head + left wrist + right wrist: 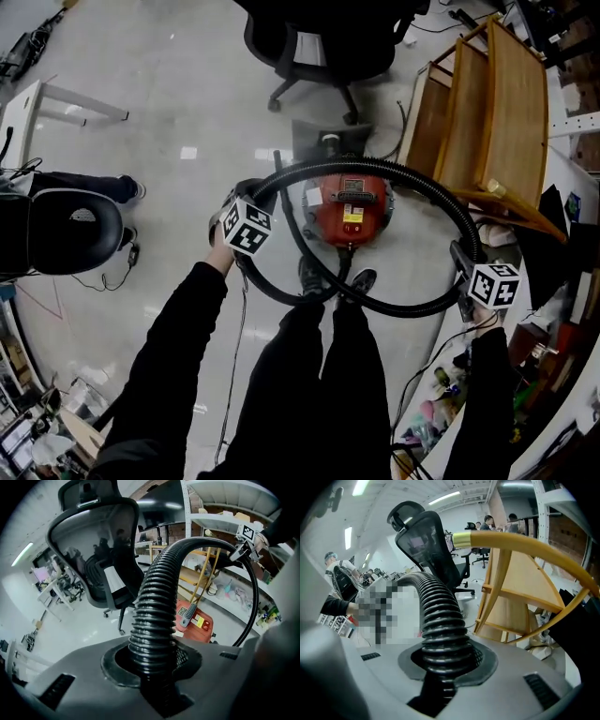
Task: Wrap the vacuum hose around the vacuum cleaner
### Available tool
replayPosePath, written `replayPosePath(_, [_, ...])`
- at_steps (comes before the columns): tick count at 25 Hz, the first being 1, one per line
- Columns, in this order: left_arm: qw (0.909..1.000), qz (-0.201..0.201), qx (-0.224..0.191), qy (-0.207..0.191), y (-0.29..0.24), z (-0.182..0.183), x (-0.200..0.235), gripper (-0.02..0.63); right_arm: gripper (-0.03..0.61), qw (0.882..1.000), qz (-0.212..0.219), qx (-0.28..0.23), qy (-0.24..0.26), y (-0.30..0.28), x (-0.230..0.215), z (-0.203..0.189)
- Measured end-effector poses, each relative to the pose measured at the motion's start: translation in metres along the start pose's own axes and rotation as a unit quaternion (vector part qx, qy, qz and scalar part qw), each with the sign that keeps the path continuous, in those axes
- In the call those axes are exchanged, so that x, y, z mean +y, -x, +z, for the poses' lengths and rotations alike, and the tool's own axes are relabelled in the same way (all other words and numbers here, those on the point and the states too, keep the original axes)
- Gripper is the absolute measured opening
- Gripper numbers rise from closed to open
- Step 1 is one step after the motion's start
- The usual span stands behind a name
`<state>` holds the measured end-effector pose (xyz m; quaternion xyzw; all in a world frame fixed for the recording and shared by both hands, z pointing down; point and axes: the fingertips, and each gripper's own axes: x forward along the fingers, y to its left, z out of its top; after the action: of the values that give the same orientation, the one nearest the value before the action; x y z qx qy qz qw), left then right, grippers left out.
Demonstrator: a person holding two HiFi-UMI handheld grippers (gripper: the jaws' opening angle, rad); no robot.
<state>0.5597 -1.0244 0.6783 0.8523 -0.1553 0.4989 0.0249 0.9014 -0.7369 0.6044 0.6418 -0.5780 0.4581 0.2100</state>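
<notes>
Black ribbed vacuum hose (412, 178) arcs in a wide loop over the red canister vacuum cleaner (349, 211), which stands on the pale floor (187, 112) just ahead of the person's shoes (311, 275). Both black-sleeved arms (173, 347) reach forward and down, with the left gripper (242, 208) and right gripper (464, 267) at opposite sides of the loop. In the left gripper view, the jaws are clamped on the hose (157, 616), which rises between them. In the right gripper view, the jaws likewise pinch the hose (440, 620).

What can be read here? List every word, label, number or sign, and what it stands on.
No text is legible.
Yellow label on the red canister vacuum cleaner: too small to read.
White label beside it: blurred.
Marker cube on the left hand-held gripper, marker cube on the right hand-held gripper: black-and-white patterns, no letters.
</notes>
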Motion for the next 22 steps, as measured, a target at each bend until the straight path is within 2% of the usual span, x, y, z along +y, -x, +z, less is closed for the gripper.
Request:
replayPosePath(4, [0.9994, -0.01, 0.021, -0.026, -0.044, -0.003, 0.011, 0.126, 0.107, 1.0, 0.002, 0.013, 0.0, -0.052, -0.026, -0.021])
replayPosePath(13, [0.9972, -0.018, 0.062, -0.037, -0.143, -0.016, 0.022, 0.127, 0.106, 0.999, 0.027, 0.034, -0.013, -0.171, -0.078, -0.057])
replayPosePath(18, [0.9977, -0.011, 0.062, -0.027, -0.188, -0.015, 0.023, 0.127, 0.101, 1.0, -0.007, 0.027, 0.007, -0.211, -0.095, -0.072])
replayPosePath(22, [0.9975, -0.011, 0.063, -0.029, -0.215, -0.014, 0.02, 0.126, 0.098, 0.999, -0.024, 0.028, -0.003, -0.235, -0.101, -0.089])
